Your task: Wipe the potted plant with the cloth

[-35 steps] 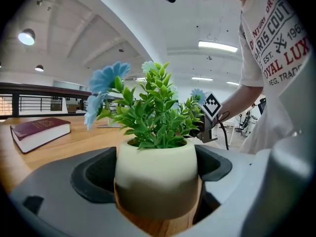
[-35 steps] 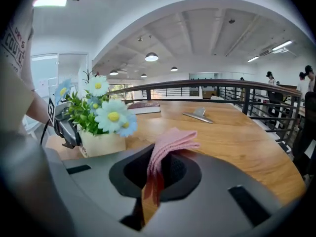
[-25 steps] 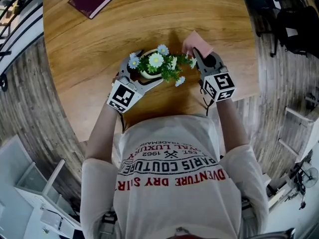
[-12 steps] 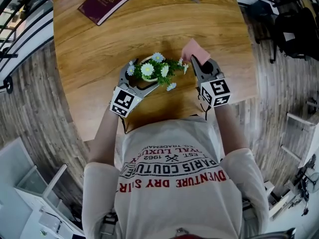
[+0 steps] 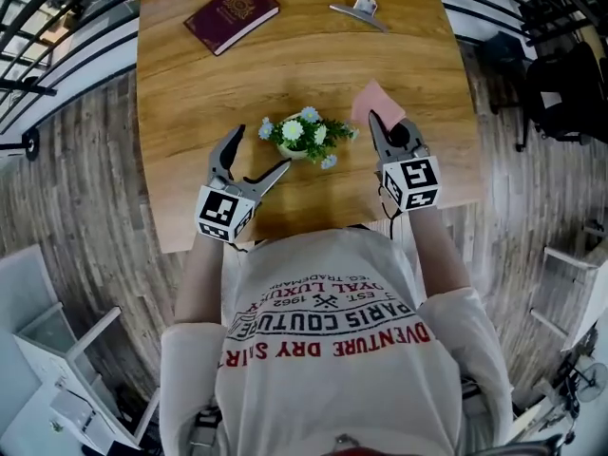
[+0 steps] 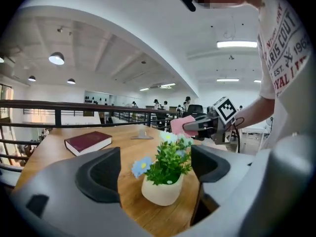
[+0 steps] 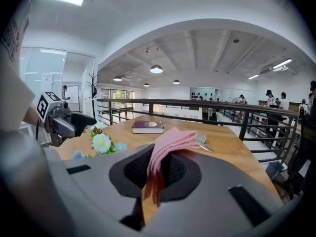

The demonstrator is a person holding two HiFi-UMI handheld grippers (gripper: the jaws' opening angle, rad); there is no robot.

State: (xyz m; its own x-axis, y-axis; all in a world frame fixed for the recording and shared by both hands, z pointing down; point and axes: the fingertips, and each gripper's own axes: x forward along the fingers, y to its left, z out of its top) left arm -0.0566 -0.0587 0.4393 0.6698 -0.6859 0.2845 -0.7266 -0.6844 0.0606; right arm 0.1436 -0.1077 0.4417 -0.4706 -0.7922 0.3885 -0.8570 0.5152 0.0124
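Left gripper (image 5: 260, 150) back off potted plant (image 5: 306, 137), jaws spread; right gripper (image 5: 376, 122) tight on cloth (image 5: 370, 99).

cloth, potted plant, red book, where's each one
cloth (image 7: 170, 141), right gripper view, the fold at its top
potted plant (image 6: 161, 191), left gripper view, the cream pot
red book (image 5: 232, 15), head view, middle of cover

Pink cloth (image 7: 170, 143) in right gripper (image 5: 373, 118). Ahead of left gripper (image 5: 261, 148), potted plant (image 6: 165, 174): cream pot, green leaves, white and pale-blue flowers, yellow centres. Both grippers grey with black pads; marker cubes (image 5: 410, 183) black-and-white squares. Bench (image 5: 190, 112): warm brown wood grain. Book (image 5: 232, 15) beyond left gripper: maroon, gold emblem.
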